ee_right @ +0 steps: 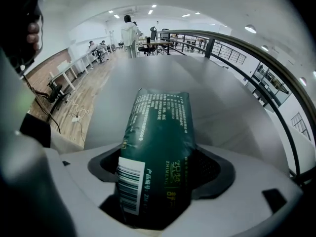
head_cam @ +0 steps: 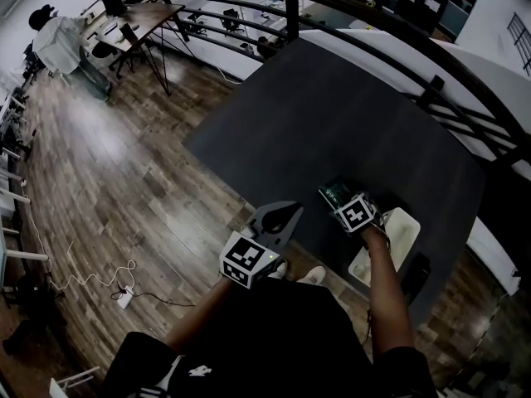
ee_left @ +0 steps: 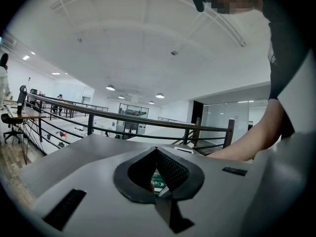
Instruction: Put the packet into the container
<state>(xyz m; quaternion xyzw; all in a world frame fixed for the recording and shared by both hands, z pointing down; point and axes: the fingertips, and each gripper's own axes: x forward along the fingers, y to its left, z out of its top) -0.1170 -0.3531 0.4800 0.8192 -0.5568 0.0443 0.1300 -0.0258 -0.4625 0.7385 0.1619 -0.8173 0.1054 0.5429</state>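
A dark green packet with a barcode label lies lengthwise between the jaws of my right gripper, which is shut on it. It juts forward above the dark grey table. In the head view the packet shows just past the right gripper, over the table's near part. The white container stands on the table right beside that gripper, partly hidden by my forearm. My left gripper hovers off the table's near-left edge, over the floor. Its pads meet at the tips with nothing held.
A dark curved railing runs along the table's far and right sides. A small black object lies by the container at the near edge. Wooden floor with a white cable lies to the left. Desks and a person in white are far back left.
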